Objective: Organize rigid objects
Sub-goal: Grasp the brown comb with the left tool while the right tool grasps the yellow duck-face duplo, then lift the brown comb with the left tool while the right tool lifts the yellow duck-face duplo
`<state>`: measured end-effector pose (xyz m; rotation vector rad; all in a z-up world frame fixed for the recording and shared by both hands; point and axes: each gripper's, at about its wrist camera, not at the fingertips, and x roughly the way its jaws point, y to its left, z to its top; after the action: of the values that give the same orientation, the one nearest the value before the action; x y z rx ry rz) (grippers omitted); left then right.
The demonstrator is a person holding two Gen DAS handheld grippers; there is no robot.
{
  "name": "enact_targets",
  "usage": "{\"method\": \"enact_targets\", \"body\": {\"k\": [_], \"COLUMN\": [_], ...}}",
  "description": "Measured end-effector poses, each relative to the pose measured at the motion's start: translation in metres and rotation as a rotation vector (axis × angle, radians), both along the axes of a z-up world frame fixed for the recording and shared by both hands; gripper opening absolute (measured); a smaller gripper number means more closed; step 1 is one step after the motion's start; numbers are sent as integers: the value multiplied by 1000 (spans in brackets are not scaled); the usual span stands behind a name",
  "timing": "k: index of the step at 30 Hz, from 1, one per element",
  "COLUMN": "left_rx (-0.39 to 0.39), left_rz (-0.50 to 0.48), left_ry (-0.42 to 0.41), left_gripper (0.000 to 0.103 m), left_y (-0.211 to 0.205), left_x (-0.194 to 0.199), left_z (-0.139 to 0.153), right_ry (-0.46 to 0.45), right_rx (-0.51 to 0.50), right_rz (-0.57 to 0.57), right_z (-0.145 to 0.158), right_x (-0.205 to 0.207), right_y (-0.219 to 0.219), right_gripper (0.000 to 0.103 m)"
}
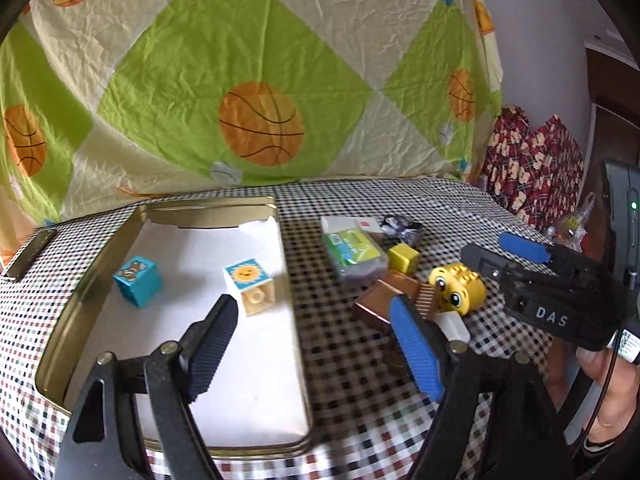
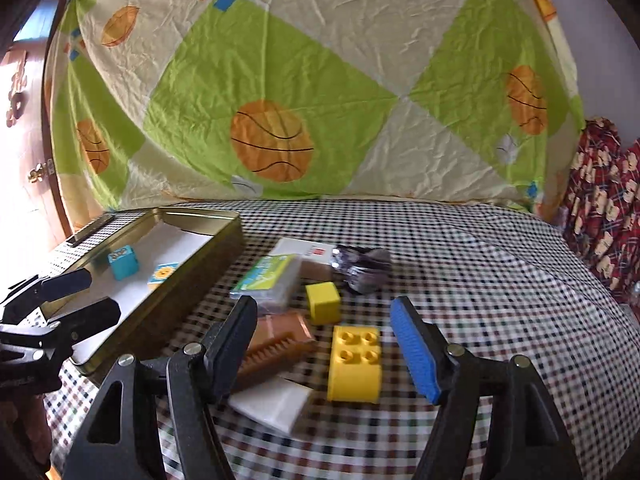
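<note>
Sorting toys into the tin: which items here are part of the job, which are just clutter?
Job:
- gold tin
- blue block and sun block, already in the tin
- yellow face brick
- small yellow cube
- brown blocks
- green-labelled box
- white piece

Lying about:
- basketball sheet
- checked tablecloth
- red patterned fabric
- crumpled dark wrapper
</note>
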<state>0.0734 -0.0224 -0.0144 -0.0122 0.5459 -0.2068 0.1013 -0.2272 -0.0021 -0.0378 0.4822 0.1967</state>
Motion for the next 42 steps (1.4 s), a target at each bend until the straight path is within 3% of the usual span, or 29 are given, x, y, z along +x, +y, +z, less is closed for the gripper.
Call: {"method": "enact_targets", "body": {"k": [4, 9, 22, 25, 26, 27, 28, 34, 42], "left_rx": [33, 85, 94, 95, 99, 103, 105, 78, 75], "left_rz": [-58, -117, -229, -248, -249, -244, -242, -244, -179], "left_ry": [18, 59, 223, 222, 219, 213, 210, 206, 137], "left_gripper": [77, 47, 45, 45, 41, 32, 30, 27, 26], "left_y": [-34, -61, -87, -88, -88, -87, -86, -81, -75], "left_x": [2, 11, 42, 43, 43, 42, 43, 44, 37], "left_z": [-7, -13, -32, -33, -32, -32, -31, -30, -21], "right_ry": [37, 105, 225, 283, 299, 308, 311, 289, 208], "right_rx": [44, 26, 24, 29, 30, 29, 27, 24, 16], "right_rz": [-46, -41, -9, 6, 16, 25, 32, 41, 33], "right_z": [-3, -10, -25, -32, -34, -35, -36, -33, -22], "right_x": [8, 23, 39, 48, 50, 52, 52, 47, 36], "right_y": [-22, -22, -18, -18, -17, -16, -15, -13, -13], "right_gripper": [71, 71, 71, 61, 57, 48, 40, 34, 34]}}
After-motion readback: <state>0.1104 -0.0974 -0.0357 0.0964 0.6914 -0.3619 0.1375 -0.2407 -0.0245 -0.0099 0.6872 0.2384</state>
